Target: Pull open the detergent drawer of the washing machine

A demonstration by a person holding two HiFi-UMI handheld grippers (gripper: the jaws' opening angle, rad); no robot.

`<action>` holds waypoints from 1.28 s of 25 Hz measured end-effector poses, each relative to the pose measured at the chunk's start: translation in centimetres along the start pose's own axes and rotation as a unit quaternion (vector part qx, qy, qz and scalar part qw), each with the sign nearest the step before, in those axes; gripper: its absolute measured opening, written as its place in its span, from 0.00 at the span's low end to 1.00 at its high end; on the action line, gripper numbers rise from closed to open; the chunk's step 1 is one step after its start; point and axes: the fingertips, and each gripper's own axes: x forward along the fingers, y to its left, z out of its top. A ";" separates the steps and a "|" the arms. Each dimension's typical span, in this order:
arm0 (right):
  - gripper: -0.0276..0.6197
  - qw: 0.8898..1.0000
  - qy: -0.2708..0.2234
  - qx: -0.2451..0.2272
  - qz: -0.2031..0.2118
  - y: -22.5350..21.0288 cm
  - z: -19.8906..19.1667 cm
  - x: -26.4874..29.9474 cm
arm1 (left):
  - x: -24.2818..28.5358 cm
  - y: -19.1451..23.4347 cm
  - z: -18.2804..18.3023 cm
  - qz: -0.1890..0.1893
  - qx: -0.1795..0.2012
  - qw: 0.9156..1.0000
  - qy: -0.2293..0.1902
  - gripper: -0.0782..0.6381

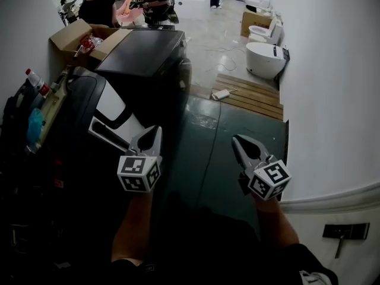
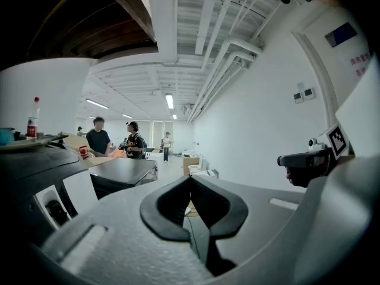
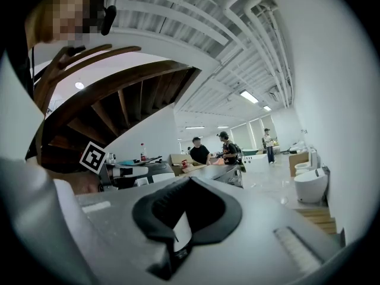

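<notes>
The washing machine (image 1: 77, 97) stands at the left, dark and half lost in shadow. White panels (image 1: 111, 105) show on its front, but I cannot make out which of them is the drawer. The left tongs (image 1: 155, 129) are closed tip to tip with nothing in them. They hang near those panels, and the left gripper view puts the machine off to the side of the tips rather than at them. The right tongs (image 1: 236, 139) are closed and empty too, out over the dark floor (image 1: 208, 159) and well apart from the machine. The person's forearms (image 1: 133, 224) are cut off by the bottom edge. On the machine's far side lies a clutter that is hard to read, with only a red-capped bottle (image 1: 32, 76) clear. Behind it are a second dark machine (image 1: 142, 49), an open box (image 1: 71, 35) and people (image 1: 98, 5), and toilets (image 1: 264, 58) stand by the right wall.
</notes>
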 end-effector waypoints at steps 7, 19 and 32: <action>0.05 1.000 0.009 0.017 0.001 -2.0 -0.7 0.9 | 2.8 -0.6 -0.3 -0.012 -0.003 1.000 0.001 0.12; 0.05 0.999 0.034 0.011 0.002 -7.4 -0.5 11.2 | 13.4 6.0 0.3 -0.020 -0.010 1.000 -0.002 0.12; 0.05 0.996 0.087 0.013 0.009 -11.6 0.2 28.7 | 27.1 18.6 1.6 -0.035 -0.032 0.999 0.005 0.12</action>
